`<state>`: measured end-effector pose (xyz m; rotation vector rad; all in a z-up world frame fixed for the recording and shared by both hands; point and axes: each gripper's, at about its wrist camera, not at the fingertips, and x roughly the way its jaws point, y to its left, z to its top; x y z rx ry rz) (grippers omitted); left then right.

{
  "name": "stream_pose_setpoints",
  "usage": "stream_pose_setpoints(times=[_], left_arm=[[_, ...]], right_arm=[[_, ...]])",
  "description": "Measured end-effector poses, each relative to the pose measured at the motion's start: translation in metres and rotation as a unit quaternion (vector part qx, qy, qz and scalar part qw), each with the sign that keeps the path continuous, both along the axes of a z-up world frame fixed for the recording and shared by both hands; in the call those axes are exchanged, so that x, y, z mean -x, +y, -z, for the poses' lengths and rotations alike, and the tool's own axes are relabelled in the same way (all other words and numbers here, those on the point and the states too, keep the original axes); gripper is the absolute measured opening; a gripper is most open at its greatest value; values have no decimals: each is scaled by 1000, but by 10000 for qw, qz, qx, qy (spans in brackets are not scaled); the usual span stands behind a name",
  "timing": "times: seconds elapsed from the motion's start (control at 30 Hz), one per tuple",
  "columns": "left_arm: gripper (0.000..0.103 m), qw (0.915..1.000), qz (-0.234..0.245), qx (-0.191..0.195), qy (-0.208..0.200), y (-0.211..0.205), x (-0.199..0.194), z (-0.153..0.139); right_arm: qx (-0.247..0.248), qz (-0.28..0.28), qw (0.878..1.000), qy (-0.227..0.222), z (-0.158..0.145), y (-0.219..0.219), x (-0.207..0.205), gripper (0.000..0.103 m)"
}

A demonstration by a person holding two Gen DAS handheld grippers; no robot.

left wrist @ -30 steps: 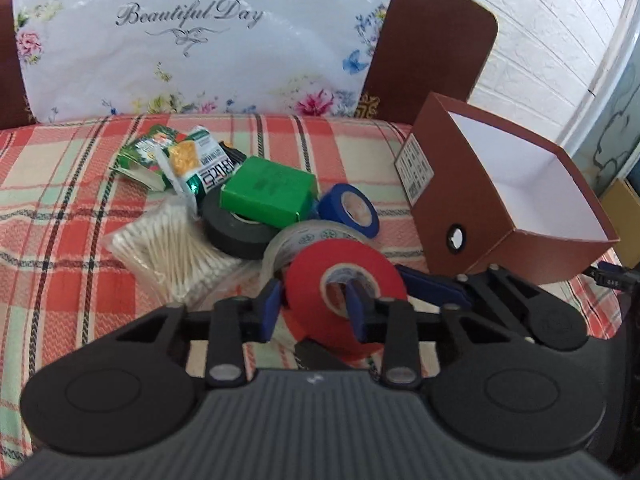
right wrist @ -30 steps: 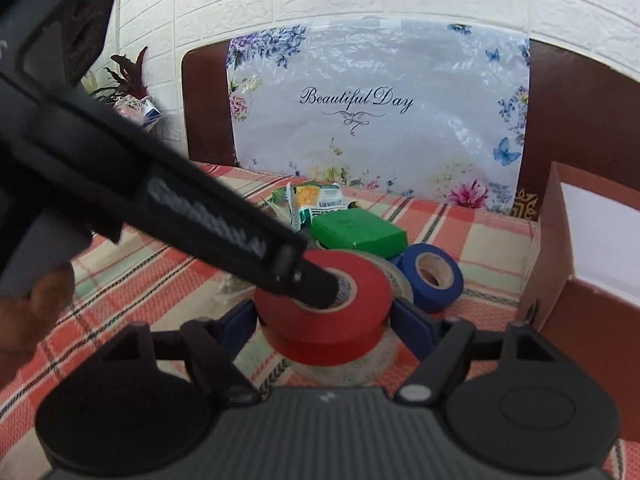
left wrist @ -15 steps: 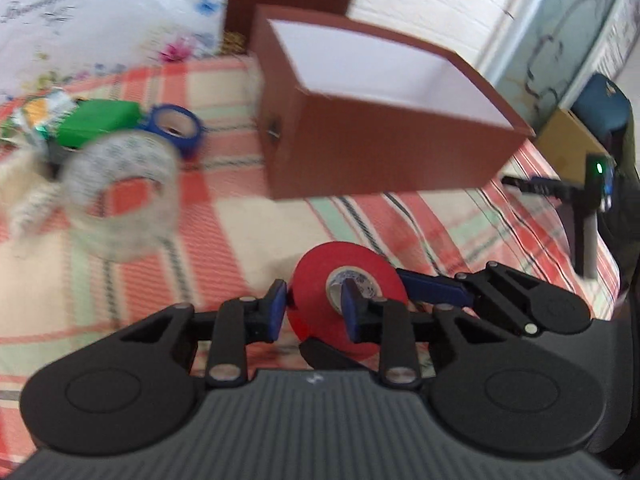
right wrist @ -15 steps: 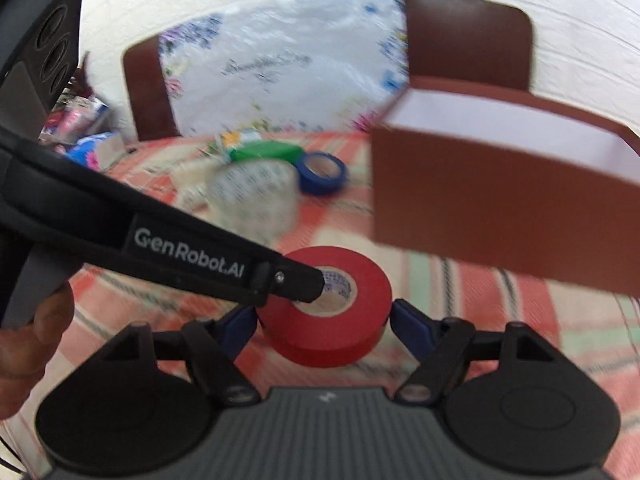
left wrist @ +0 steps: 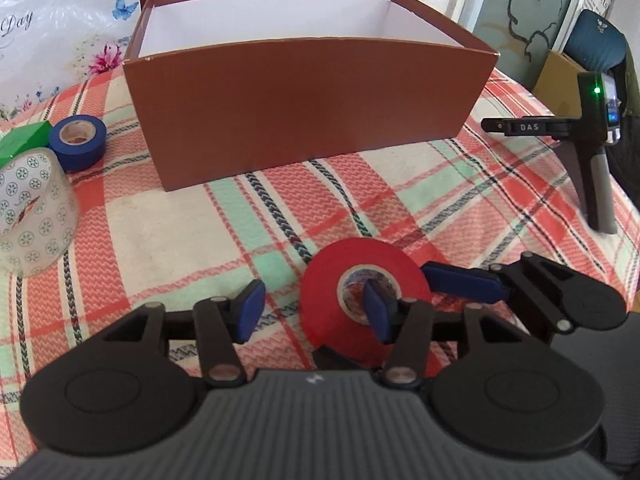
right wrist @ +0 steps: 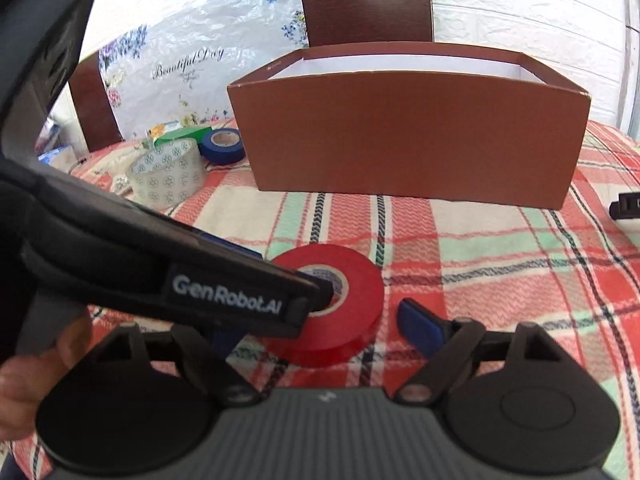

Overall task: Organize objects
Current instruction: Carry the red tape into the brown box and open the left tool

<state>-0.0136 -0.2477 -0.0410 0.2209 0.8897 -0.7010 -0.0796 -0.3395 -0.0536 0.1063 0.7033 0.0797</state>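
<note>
Both views are bright with daylight. Glare washes out the plastic sheet point(right wrist: 188, 76) behind the box point(left wrist: 304, 108) and the box's white inside. The box throws only a thin, soft shadow on the cloth point(left wrist: 400, 208) at its foot. Fisheye bending curves the box's rim and the frame edges. The arm point(right wrist: 160, 272) crossing the right view left of the box is slightly soft; the corners darken.

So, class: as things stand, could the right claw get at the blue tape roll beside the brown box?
Probably not directly. The left claw, its jaws opening, lies across the way with the red tape roll on one finger. The blue tape roll sits beyond the patterned roll.
</note>
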Motion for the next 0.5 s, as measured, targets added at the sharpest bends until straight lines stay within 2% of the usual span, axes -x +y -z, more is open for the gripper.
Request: stream_pose_setpoints(times=[0.07,0.2,0.27,0.3,0.4,0.5], left_arm=[[62,10000,-54,-66,-16,0,-1,0],[60,9999,-81,-101,-75,-1,-2,4],[45,9998,-47,-128,-147,-3,-1,4],[29,10000,72,-38,-25,-6,-2,3],[28,9999,79,-79,-54,-11,-1,-12],[28,9990,169,198,-367,-15,-5,-47]], right_arm=[[-29,-16,10000,-40,3,-2,0,87],[45,-82,9998,-164,9,0,3,94],[213,-69,9996,-198,10,5,3,86],[244,-115,9994,-233,9,6,3,78],[459,-171,9980,-409,4,12,8,78],[486,-18,9954,-826,-16,6,10,78]])
